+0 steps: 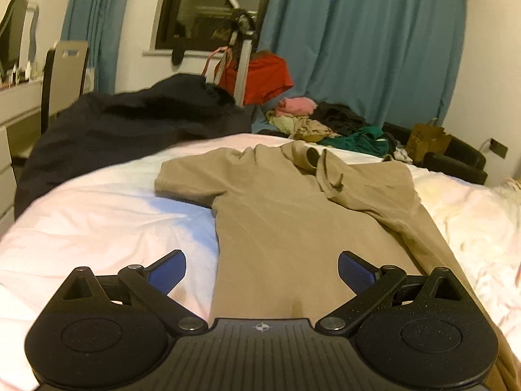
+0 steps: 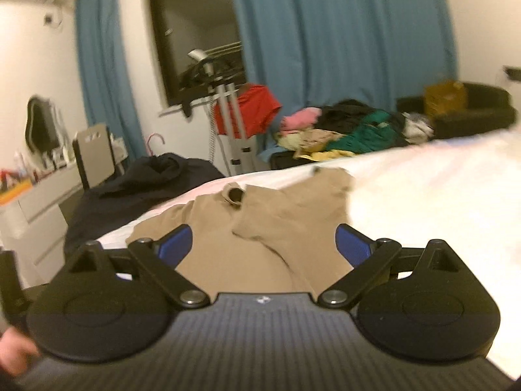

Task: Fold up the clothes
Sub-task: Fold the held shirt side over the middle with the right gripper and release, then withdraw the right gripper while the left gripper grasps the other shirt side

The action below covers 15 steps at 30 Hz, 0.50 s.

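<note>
**Tan T-shirt lies lengthwise ahead of both grippers**

Tan cotton, the T-shirt (image 1: 276, 202) is spread on the white bed sheet (image 1: 97, 208), collar far, hem near, its long axis running straight away from the grippers. The right sleeve is already flopped over the chest. The left gripper (image 1: 262, 272) hangs over the shirt's near left edge, jaws spread wide, holding nothing. The right gripper (image 2: 263, 247) hovers above the body, equally wide and empty. The left one looks nearer the unfolded left sleeve.
</note>
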Tool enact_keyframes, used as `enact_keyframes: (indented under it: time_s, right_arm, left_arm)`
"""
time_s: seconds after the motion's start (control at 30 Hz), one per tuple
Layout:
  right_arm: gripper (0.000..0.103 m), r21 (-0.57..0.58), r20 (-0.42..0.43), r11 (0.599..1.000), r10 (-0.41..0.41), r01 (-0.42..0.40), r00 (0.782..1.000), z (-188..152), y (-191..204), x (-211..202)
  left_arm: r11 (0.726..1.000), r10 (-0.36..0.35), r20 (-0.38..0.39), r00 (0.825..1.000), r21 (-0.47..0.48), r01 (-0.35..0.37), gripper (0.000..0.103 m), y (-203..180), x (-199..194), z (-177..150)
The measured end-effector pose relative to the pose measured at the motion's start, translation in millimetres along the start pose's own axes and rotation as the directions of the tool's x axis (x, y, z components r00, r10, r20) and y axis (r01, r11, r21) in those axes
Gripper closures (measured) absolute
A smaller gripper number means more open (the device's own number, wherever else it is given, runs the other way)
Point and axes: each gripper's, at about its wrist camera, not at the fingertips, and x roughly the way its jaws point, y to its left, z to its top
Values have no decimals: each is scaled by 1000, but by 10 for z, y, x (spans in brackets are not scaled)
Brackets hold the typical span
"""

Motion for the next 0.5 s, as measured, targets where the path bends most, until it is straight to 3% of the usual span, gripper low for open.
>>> enact_keyframes:
  time_s: [0.1, 0.27, 0.37, 0.5]
  right_arm:
    - [7, 49, 18, 999, -15, 14, 1000, -142, -207, -413]
    - [7, 95, 69, 994, -66, 59, 995, -164, -521, -720]
    - [7, 171, 110, 983, -85, 66, 990, -134, -794, -849]
    - [7, 212, 134, 967, -172, 141, 976, -156, -1135, -963]
  left_arm:
    - [1000, -7, -15, 1000, 20, 7, 2, -111, -169, -56]
    - [995, -32, -24, 999, 96, 34, 2, -532, -383, -145]
    - [989, -91, -73, 993, 114, 99, 8, -893, -451, -255]
    - [973, -160, -125, 979, 146, 178, 9, -1448, -528, -384]
